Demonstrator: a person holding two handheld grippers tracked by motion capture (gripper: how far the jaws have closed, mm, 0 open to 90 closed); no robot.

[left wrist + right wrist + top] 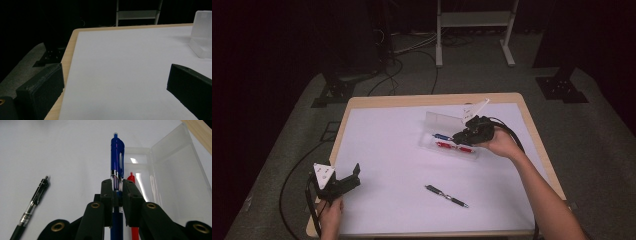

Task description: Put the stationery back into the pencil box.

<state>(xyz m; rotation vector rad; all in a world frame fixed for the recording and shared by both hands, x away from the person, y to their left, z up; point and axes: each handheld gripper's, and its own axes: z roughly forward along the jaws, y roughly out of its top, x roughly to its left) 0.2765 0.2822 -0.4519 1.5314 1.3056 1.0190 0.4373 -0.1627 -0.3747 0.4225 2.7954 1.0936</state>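
Right gripper point(117, 188) clamped on blue pen point(117, 152), hovering over clear case point(447, 131) at 1 o'clock; red pen point(131, 179) already inside. Lower it parallel alongside, then release. Left gripper point(346, 178) idle, jaws apart

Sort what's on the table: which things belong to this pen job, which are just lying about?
In the job: blue pen, right gripper, clear case, red pen, black pen.
Lying about: left gripper, white metal stand, floor cables.
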